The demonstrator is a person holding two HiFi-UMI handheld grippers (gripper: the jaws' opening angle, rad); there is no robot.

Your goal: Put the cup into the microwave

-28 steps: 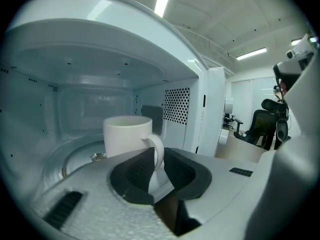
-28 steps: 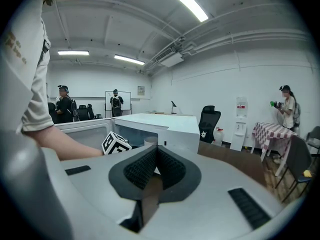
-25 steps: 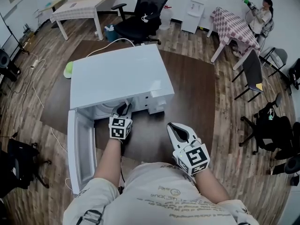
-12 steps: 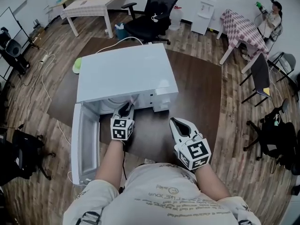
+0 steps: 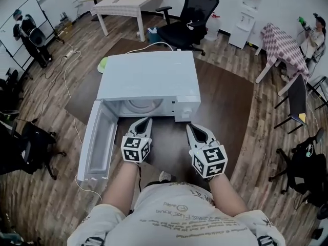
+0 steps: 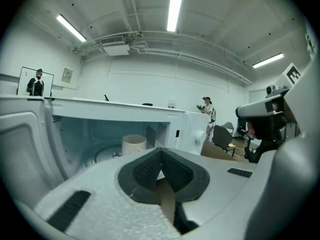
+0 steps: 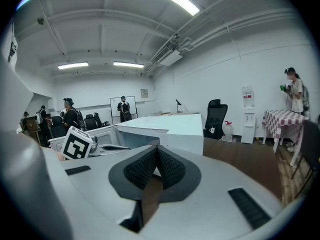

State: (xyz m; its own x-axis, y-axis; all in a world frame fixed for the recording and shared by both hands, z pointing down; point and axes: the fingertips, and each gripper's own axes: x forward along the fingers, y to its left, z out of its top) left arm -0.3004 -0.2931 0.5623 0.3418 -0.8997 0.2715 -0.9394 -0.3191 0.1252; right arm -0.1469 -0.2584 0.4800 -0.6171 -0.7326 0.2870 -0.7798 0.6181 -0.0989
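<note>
The small cream cup point(image 6: 134, 145) stands upright inside the big white box microwave point(image 5: 148, 76). It sits on the round plate point(image 6: 102, 154) at the bottom, a bit to the left of the middle. Nothing is touching the cup.

The white microwave door point(image 5: 97, 137) hangs wide open to the left. The microwave sits on a dark brown surface point(image 5: 225, 101).

The left tool point(image 5: 146, 121) is just outside the open front and points in at the cup. Its two jaws are pressed together with nothing between them. The right tool point(image 5: 192, 128) is near it, on the person's right. It points at the right front corner of the microwave. Its jaws are pressed together too, and they hold nothing. Each tool has a white cube with black squares on it.

Behind the microwave there is a black office chair point(image 5: 192, 14) on the wood floor. Far off to the left, a person point(image 5: 25, 27) stands by a whiteboard.
</note>
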